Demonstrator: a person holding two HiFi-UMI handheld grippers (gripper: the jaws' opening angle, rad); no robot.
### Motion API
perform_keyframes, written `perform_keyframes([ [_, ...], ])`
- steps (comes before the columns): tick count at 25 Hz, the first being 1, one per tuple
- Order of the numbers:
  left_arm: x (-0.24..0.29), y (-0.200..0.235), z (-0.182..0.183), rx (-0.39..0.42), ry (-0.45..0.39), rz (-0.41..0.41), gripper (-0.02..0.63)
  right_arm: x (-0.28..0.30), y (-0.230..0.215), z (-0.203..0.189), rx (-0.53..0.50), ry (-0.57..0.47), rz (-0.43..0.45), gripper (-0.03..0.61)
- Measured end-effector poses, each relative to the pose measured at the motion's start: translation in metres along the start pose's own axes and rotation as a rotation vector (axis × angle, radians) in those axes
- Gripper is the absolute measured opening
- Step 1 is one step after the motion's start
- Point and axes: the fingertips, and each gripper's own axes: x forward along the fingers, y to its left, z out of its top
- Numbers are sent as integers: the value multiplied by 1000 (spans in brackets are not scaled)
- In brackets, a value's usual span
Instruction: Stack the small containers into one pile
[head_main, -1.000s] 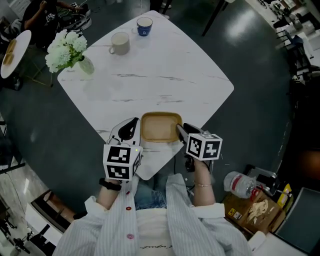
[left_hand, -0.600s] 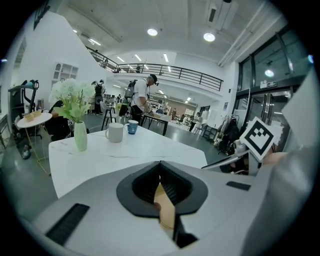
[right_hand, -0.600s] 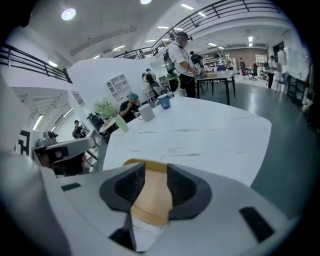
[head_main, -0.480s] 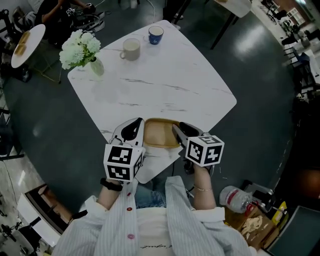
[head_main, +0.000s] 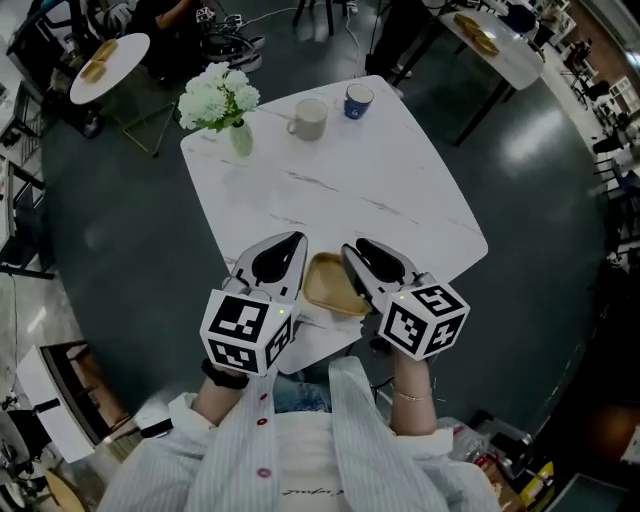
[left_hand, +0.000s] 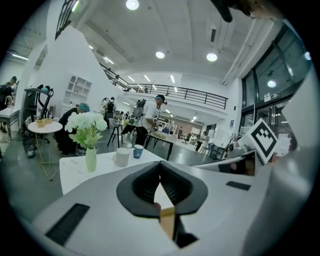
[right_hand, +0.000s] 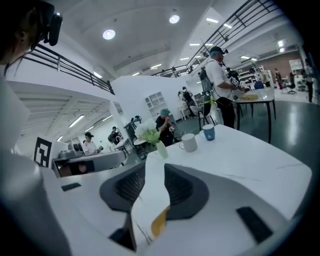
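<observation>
Tan and shallow, the tray (head_main: 328, 282) showed its whole square face a second ago, lying flat on the white table (head_main: 380, 190). Now it looks narrower and tilted, and both grippers have crowded closer round it at the table's near edge. The left gripper (head_main: 283, 255) has its jaws drawn nearly together, a tan rim filling the slit between them low down. The right gripper (head_main: 372, 258) covers the tray's right edge; its jaws stand parted, with table showing through the gap and a tan sliver at its bottom.
</observation>
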Motion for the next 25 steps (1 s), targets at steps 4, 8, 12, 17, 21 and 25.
perform_keyframes([
  [4,-14,-10,23,4,-60,-9,17,-6,30,24,-100,-53,69,115],
  [8,-24,-19,41,10,-109,-19,17,-13,55,43,-218,-110,107,84],
  [12,-30,-27,49,31,-136,-30,17,-21,73,55,-326,-155,127,70],
  [17,-38,-37,51,40,-149,-50,17,-30,85,60,-357,-195,141,31],
  [21,-42,-42,51,43,-157,-68,17,-30,88,57,-370,-213,128,18],
  [25,-44,-45,52,44,-164,-83,17,-29,88,55,-386,-203,128,11],
])
